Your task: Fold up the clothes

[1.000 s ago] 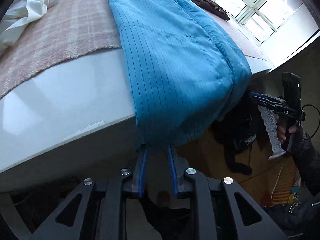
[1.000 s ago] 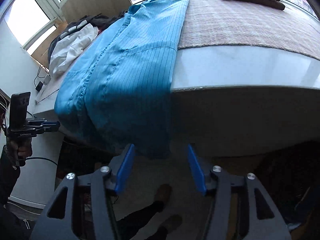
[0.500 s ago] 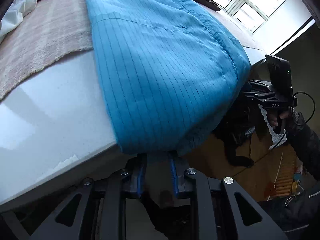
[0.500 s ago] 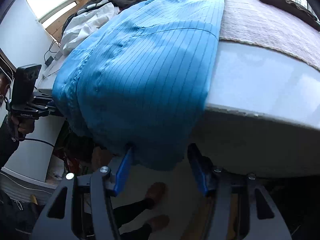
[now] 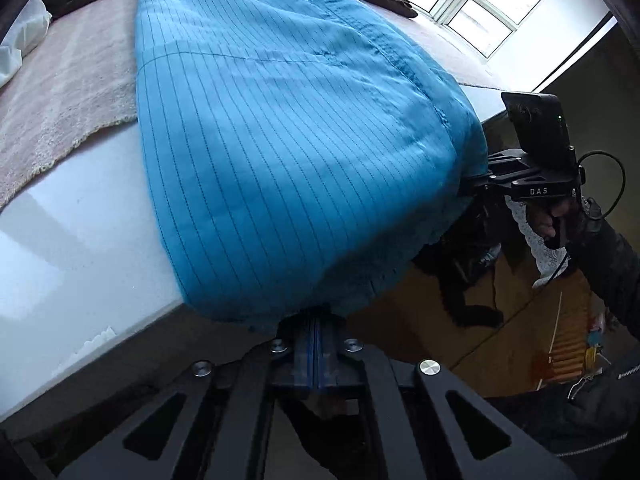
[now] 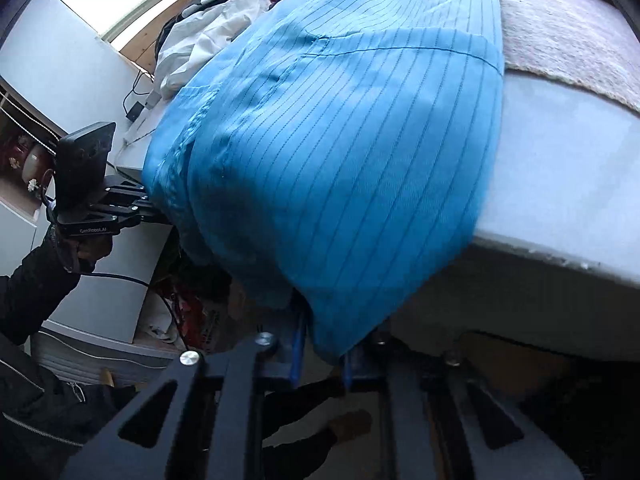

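Both tools have just closed: left tool (image 5: 316, 334) and right tool (image 6: 320, 354) each pinch the hanging hem of the blue pinstriped garment (image 5: 296, 152) draped over the white table (image 5: 80, 240), ready for lifting into a fold

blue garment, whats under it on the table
The blue garment lies partly on a pinkish mat and the white table; anything beneath its middle is covered.

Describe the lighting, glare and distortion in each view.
Left wrist view: windows blown out white, glare on the white table, fisheye bends its edge. Right wrist view: blue garment shaded near its hanging hem, slight blur there, dark corners.
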Tool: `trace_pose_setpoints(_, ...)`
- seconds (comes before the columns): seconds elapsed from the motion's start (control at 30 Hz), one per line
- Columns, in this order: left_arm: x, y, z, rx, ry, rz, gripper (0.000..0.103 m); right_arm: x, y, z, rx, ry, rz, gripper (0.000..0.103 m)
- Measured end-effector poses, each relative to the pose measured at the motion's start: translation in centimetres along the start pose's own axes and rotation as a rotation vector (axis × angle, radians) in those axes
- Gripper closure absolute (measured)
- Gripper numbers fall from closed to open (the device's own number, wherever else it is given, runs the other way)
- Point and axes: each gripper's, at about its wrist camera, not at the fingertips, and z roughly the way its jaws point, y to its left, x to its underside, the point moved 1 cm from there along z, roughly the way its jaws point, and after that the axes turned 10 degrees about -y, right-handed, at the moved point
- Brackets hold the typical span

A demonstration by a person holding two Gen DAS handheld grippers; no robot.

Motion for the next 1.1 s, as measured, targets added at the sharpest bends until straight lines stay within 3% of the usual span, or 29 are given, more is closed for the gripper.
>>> trace_pose_setpoints(0.13,-0.5,-0.6,-1.4,0.054,-0.019,-0.025,0.103,-0.1,0.9,-1.2,-0.046,0.003,0.008,0.096)
trace_pose_setpoints(0.27,-1.3,-1.6,-3.2,0.107,-0.05,-0.031,0.103,-0.1,1.6,-3.1,-0.107,-0.048,0.042,0.097)
trace_pose_setpoints(0.53,0.2,-0.2,-3.4,-0.037,-0.05,0.061,0.103,0.3,1.3,-2.6,-0.035,-0.036,0.054,0.096)
trace_pose_setpoints(0.7,0.8,1.3,-2.8,-0.111,-0.031,0.097,0.098,0.5,0.7,-2.3,0.0,-0.04,0.058,0.094)
trace_pose_setpoints(0.9,1.0,1.7,-2.3,-0.134,-0.022,0.122,0.086,0.0,2.3,-1.6,0.103,-0.02,-0.028,0.093)
trace_pose_setpoints(1.1,0.8,2.2,-1.8,-0.121,-0.01,0.112,0.079,0.0,3.3,-1.0,0.156,0.004,-0.093,0.076)
